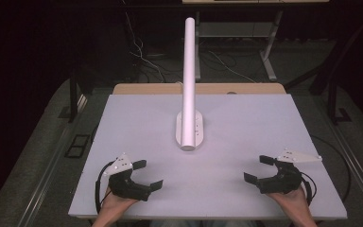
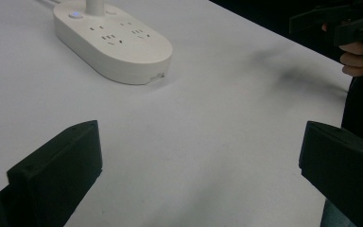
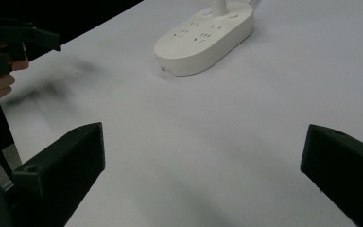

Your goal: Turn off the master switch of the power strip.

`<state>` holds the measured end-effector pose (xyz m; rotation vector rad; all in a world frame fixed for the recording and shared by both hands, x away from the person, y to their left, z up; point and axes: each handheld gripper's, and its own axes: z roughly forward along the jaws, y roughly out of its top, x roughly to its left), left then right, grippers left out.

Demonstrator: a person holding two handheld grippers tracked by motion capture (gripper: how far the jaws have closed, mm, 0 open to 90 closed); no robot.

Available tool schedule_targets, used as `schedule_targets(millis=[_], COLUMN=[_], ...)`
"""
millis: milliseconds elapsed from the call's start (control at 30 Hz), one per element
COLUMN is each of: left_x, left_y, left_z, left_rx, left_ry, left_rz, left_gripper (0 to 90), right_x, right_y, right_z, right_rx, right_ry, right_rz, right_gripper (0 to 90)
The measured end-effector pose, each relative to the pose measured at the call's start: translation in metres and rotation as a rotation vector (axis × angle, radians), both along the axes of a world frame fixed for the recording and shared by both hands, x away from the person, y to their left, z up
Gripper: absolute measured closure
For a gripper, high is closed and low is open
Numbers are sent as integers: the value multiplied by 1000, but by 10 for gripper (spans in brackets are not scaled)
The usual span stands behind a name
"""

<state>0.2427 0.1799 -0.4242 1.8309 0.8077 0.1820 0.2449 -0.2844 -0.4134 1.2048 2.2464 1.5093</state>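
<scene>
A white oval power strip (image 1: 189, 129) lies at the middle of the white table (image 1: 246, 118), with a tall white post (image 1: 189, 71) standing on it. Its sockets face up in the left gripper view (image 2: 116, 40) and the right gripper view (image 3: 203, 35). My left gripper (image 1: 148, 174) rests open at the front left, nothing between its jaws. My right gripper (image 1: 258, 169) rests open at the front right, also holding nothing. Both point inward toward the strip. Each gripper view has the far gripper at its upper edge: the right gripper (image 2: 333, 23) and the left gripper (image 3: 30, 40).
Beyond the table's far edge, cables (image 1: 142, 56) and metal desk legs (image 1: 267, 56) stand on the dark floor. A dark stand (image 1: 73, 94) is at the left. Bare table surface lies between the grippers and the strip.
</scene>
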Motion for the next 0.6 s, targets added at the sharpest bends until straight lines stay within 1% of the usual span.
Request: schedule_targets(millis=[467,567,600], left_x=[0,1,1], left_y=[1,2,2], left_z=[1,2,2], left_rx=[4,5,15], left_ry=[2,5,6], left_rz=[5,-2,-5], left_gripper=[0,0,0], right_x=[-1,-1,-2], right_y=[-3,-4,-4], right_z=[0,0,0], right_rx=[-14,-14,-16], right_ry=[3,-1,-4], right_rz=[-6,-10,-13], right_gripper=[0,0,0])
